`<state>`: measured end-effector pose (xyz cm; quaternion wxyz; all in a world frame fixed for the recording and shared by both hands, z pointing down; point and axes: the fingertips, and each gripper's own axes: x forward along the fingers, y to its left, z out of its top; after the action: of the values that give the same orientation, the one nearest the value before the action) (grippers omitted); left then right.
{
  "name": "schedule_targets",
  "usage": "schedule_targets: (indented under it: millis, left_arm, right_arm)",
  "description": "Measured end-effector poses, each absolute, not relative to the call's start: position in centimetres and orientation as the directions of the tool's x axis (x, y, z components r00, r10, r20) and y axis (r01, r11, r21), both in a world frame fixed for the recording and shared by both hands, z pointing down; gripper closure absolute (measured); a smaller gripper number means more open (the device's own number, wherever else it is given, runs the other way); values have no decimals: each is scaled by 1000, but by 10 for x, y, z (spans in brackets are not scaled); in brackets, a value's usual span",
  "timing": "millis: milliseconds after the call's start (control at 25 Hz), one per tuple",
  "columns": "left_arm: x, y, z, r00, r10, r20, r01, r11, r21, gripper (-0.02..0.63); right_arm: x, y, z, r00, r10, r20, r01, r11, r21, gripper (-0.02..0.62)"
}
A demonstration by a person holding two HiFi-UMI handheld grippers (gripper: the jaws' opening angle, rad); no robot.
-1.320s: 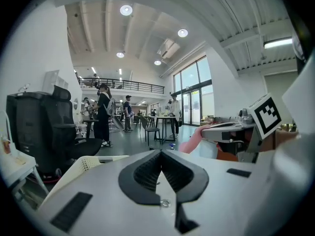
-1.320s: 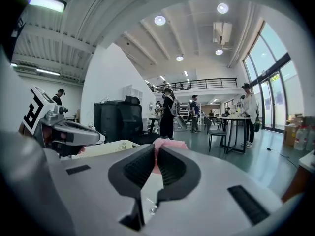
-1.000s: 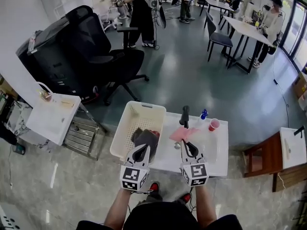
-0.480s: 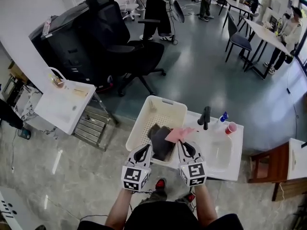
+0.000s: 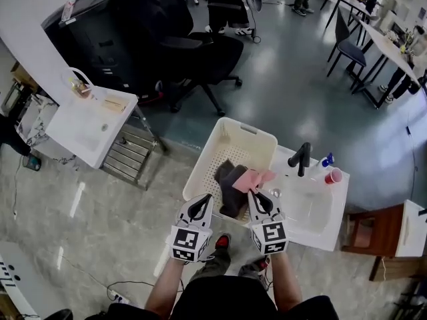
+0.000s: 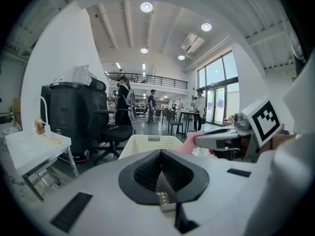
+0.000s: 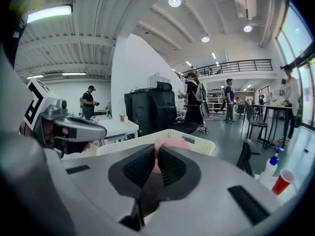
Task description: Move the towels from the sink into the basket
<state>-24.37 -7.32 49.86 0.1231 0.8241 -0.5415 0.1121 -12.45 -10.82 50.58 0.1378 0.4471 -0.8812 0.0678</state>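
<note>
While the left tongs (image 5: 200,207) hang closed on nothing just short of the near rim of the white basket (image 5: 220,133), a dark towel (image 5: 228,182) lies inside that basket against its near wall. To the right, the right tongs (image 5: 255,201) are clamped on a pink towel (image 5: 252,179), held above the basket's right side, partly over the dark towel and just beside the sink (image 5: 313,212). Farther right, a black faucet (image 5: 302,157) and a red cup (image 5: 333,175) stand at the sink's far edge.
</note>
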Motion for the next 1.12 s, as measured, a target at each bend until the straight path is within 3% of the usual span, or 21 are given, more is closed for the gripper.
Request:
schedule_targets:
  millis: [1120]
  left_arm:
    - [-260,-76,524,383,-854,353,-924,-358,137,598]
  right_arm:
    - [-149,-118,548,-553,-714,429,-794,608,-12,552]
